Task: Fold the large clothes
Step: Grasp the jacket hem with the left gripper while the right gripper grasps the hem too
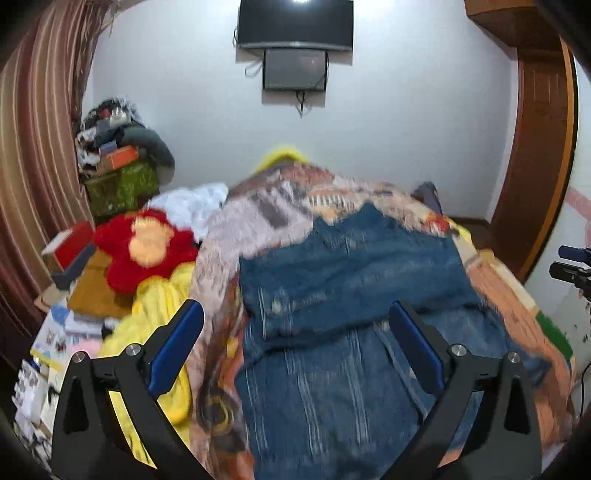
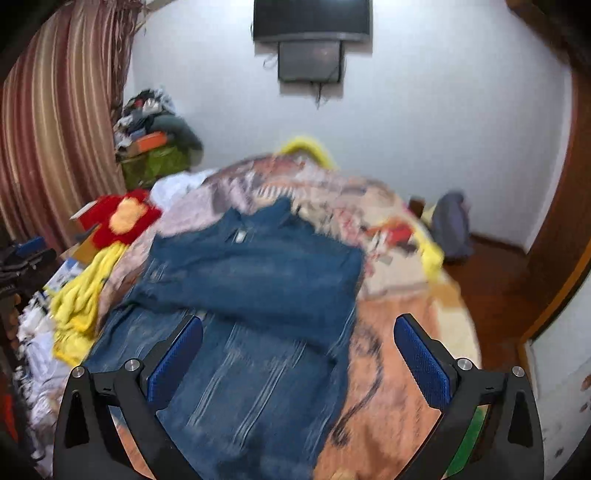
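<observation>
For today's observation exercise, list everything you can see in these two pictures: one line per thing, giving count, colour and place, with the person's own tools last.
Blue denim garment: one, blue, folded over on the bed, centre.
Patterned bedspread: one, orange, pink and grey, covering the bed.
Red plush toy: one, red with an orange patch, left of the bed.
Yellow fabric: one heap, yellow, bed's left edge.
White cloth: one, white, beyond the toy.
Striped curtain: one, brown with pale stripes, far left.
Wall-mounted screen: one, black, top centre.
Wooden door frame: one, brown, right.
Clutter pile: one, mixed, by the curtain.
Left tool: one, black with blue pads, open, empty.
Right tool: one, same, open, empty.
</observation>
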`<state>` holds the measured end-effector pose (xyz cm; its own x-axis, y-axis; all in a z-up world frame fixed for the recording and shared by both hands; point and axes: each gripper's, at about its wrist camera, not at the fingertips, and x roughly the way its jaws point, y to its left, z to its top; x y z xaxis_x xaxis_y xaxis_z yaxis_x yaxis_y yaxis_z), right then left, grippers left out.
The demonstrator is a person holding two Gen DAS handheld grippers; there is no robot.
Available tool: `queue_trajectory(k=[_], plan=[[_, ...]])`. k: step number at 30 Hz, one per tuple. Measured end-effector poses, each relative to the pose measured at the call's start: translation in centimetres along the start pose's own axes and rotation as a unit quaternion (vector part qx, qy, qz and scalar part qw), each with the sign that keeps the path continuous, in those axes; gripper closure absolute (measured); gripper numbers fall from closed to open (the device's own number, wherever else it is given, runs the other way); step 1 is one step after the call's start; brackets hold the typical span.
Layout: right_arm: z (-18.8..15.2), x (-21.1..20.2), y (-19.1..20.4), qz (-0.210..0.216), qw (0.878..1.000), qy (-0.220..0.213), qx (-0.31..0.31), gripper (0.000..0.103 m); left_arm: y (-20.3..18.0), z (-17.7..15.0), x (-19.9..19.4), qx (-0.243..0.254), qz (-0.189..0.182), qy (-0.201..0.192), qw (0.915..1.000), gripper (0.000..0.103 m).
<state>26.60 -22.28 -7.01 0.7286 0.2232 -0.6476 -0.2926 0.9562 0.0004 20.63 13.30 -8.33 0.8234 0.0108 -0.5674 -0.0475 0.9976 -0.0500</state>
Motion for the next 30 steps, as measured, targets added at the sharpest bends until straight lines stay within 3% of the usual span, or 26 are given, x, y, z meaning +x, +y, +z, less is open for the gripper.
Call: queue_trajectory(k=[4,7,12,17,20,21,23,27,30], plan=[[-3.7,1.4,-0.3,0.010,0.998,0.052,0.020,0.000,0.9,-4.2,1.2,-0.031,-0.008,0.054,0.9980,0.002],[-6.4,2.6,-0.5,0.007,0.996,0.086,0.032,0.000,1.8,-7.5,3.0,-0.059,-0.005,0.112,0.9919,0.002],[-9.8,4.0,-1.4,0.021,0.988,0.135,0.071,0.000,3.1,-11.9,5.7,-0.092,-0.008,0.189,0.9776,0.002],[-12.0,4.8,-2.2,0.046,0.978,0.164,0.116,0.002,4.2,-15.1,7.4,-0.150,-0.036,0.237,0.9590,0.002],[-13.1,5.2,-2.5,0.064,0.972,0.177,0.144,0.013,4.6,-16.6,8.1,-0.188,-0.065,0.258,0.9455,0.005],[-13.3,5.3,-2.4,0.069,0.970,0.180,0.150,0.020,4.6,-16.8,8.3,-0.194,-0.068,0.260,0.9435,0.008],[-13.7,5.5,-2.3,0.070,0.969,0.182,0.149,0.024,4.4,-17.3,8.5,-0.198,-0.081,0.263,0.9408,0.016],[-13.7,5.3,-1.6,0.077,0.972,0.173,0.136,0.047,4.2,-17.6,9.1,-0.210,-0.098,0.269,0.9348,0.021],[-13.6,5.3,-1.5,0.078,0.973,0.168,0.136,0.062,4.4,-17.5,9.0,-0.225,-0.106,0.260,0.9329,0.036]])
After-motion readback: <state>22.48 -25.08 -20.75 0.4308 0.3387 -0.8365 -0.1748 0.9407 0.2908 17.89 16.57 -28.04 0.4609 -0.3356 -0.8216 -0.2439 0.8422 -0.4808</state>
